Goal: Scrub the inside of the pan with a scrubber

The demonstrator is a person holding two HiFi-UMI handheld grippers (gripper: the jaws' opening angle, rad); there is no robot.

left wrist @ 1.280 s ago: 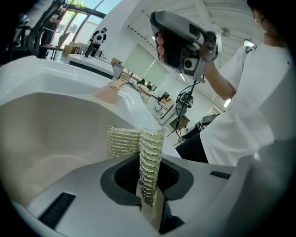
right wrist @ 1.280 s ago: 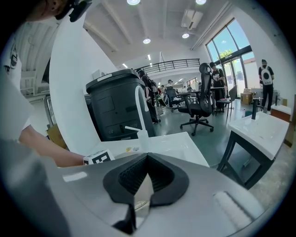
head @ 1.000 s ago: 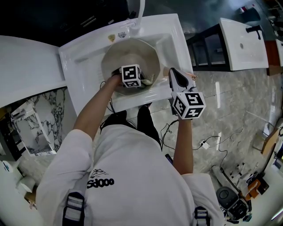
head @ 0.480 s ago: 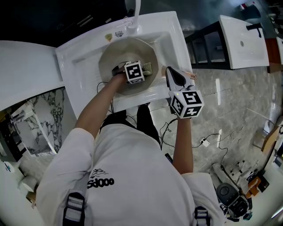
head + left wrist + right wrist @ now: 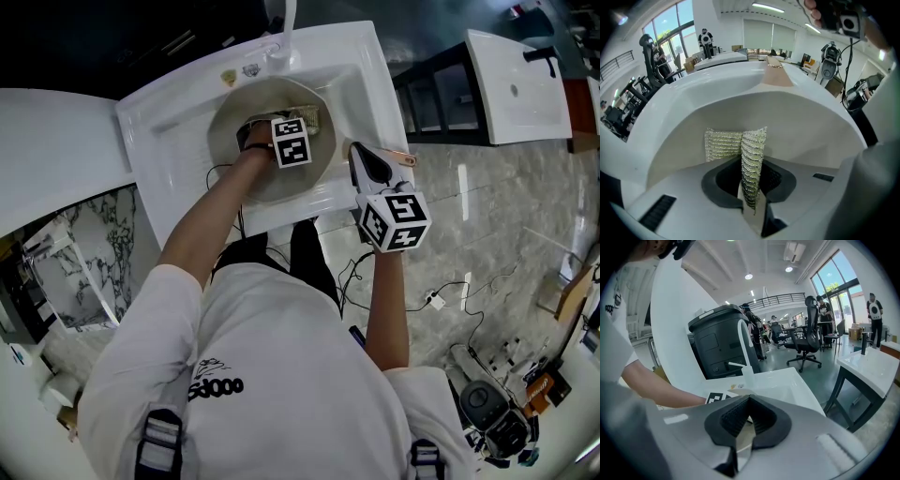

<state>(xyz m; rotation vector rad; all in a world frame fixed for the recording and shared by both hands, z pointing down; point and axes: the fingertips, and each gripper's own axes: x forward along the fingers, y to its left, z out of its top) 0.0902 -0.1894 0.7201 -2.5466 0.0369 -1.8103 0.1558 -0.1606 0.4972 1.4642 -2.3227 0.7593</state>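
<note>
One scrubber (image 5: 724,145) in left gripper (image 5: 752,187), one pan (image 5: 230,131)

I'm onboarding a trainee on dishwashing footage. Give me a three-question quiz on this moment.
1. True or false: the left gripper has the scrubber clamped in its jaws.
2. Where does the pan sit? A: on the floor. B: in the sink. C: on a stove.
3. Which gripper is outside the pan, at the sink's edge?

Key: 1 true; 2 B; 3 the right gripper.
</note>
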